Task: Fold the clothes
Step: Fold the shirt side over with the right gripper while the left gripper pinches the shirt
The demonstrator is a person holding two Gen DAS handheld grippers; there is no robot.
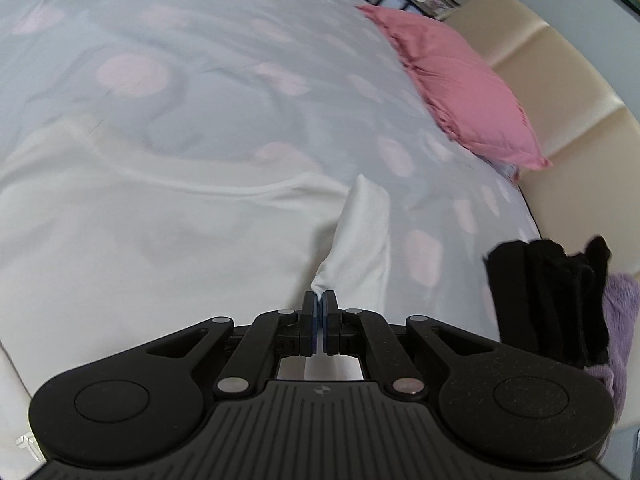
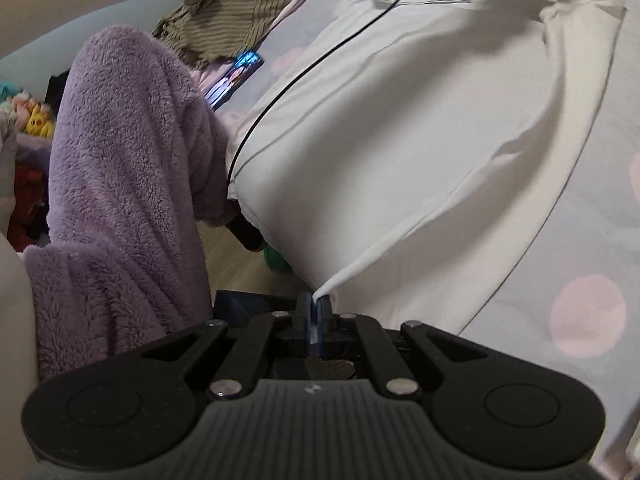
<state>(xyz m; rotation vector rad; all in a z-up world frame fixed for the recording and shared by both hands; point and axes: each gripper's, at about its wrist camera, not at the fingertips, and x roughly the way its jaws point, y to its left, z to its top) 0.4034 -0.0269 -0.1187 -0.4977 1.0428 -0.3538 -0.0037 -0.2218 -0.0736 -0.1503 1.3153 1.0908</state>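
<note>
A white garment lies spread over the dotted bed cover. My left gripper is shut on a pinched fold of the white garment, and a short flap of it stands up just ahead of the pads. In the right wrist view the same white garment stretches away from my right gripper, which is shut on a pulled corner of it. A thin black cable runs across the cloth.
A pink pillow leans by the cream padded headboard. A black folded cloth hangs at the right. A person's purple fleece sleeve fills the left; a striped olive garment and a lit phone lie beyond.
</note>
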